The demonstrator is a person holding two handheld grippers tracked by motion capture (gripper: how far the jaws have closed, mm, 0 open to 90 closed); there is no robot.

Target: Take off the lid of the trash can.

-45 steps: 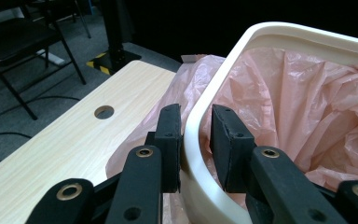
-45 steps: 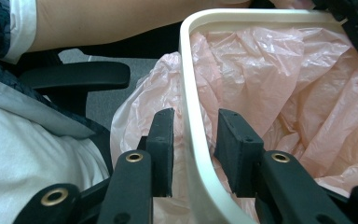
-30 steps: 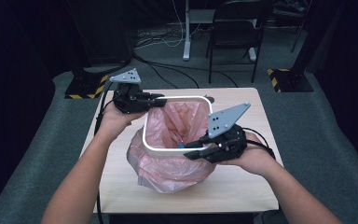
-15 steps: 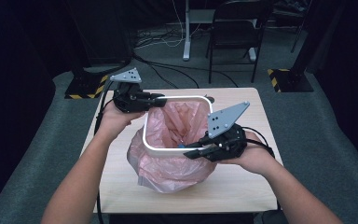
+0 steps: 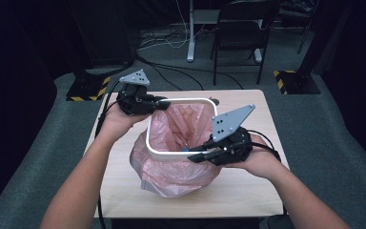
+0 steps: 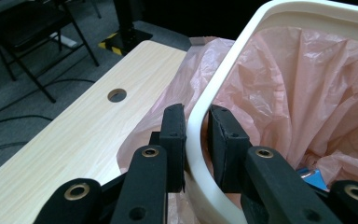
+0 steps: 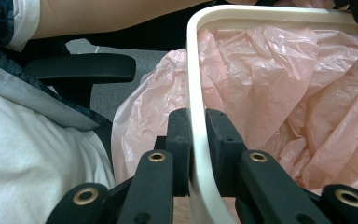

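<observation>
White bin rim (image 5: 181, 153) now pinched by right claw (image 5: 196, 156), jaws just closed, and left claw (image 5: 163, 102); lifting off pink bag (image 5: 171, 176) likely next.

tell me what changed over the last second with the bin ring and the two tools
Little moved. The right tool has just been closing on the white ring, which sits between its jaws. The left tool stays clamped on the ring's far corner, and the pink bag and table are as before.
</observation>
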